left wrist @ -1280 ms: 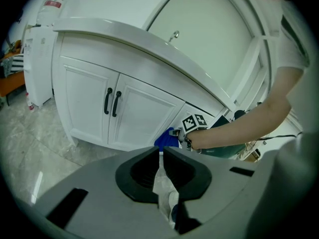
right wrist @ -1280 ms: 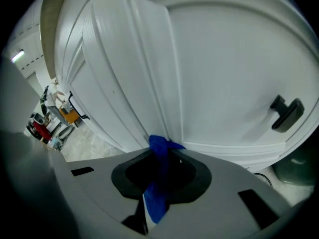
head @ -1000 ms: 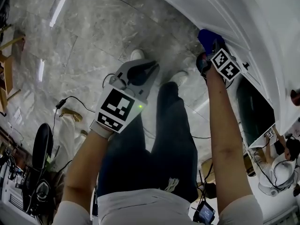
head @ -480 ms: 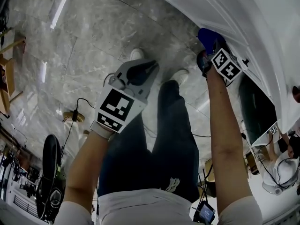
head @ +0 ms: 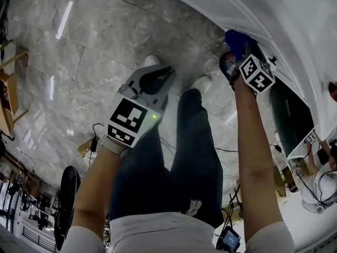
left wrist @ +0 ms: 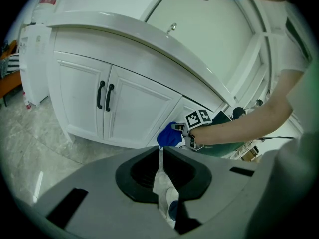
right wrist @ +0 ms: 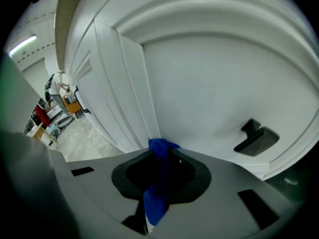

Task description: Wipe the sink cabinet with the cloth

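The cloth (right wrist: 155, 200) is bright blue. The cabinet (left wrist: 137, 113) is white, its handles (left wrist: 100, 94) black. The floor (head: 105, 41) is grey, veined marble. The trousers (head: 195, 157) are dark blue.

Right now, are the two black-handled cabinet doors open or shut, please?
Shut: in the left gripper view both doors lie flush with each other, handles side by side, no gap between them.

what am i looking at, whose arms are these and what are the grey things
No robot: a person holds a gripper in each hand. One picture comes from a camera on their head, looking down at their legs and the marble floor. The other two come from cameras riding on the grippers. The right gripper is shut on a blue cloth, at the white sink cabinet beside a black handle. The left gripper is shut and empty, out over the floor.
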Motion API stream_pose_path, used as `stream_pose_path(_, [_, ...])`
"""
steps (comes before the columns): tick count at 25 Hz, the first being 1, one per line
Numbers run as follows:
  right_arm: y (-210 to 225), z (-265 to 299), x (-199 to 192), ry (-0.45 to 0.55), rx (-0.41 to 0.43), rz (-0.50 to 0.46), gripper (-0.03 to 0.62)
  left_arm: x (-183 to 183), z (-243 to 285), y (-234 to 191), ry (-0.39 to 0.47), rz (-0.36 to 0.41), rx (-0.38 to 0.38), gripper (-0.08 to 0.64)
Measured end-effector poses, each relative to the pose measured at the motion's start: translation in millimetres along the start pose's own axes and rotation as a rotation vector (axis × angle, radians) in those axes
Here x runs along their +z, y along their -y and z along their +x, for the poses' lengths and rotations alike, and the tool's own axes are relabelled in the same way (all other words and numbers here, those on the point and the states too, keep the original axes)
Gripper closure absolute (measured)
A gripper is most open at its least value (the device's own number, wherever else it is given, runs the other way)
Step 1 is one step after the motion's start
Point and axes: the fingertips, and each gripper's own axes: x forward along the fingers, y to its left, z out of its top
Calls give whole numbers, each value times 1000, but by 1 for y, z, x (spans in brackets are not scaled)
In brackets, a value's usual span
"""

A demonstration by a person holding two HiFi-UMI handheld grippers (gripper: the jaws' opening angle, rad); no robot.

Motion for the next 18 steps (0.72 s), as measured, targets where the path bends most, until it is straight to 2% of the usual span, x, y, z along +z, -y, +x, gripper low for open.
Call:
stream_pose_path(6, [-3,-27,23,55,12,-54,535,3,3,12,-7,28,-30,549])
stream_pose_path(18, [-13,-85,72,169,4,-46,535,17,14,26,-30,80,-99,549])
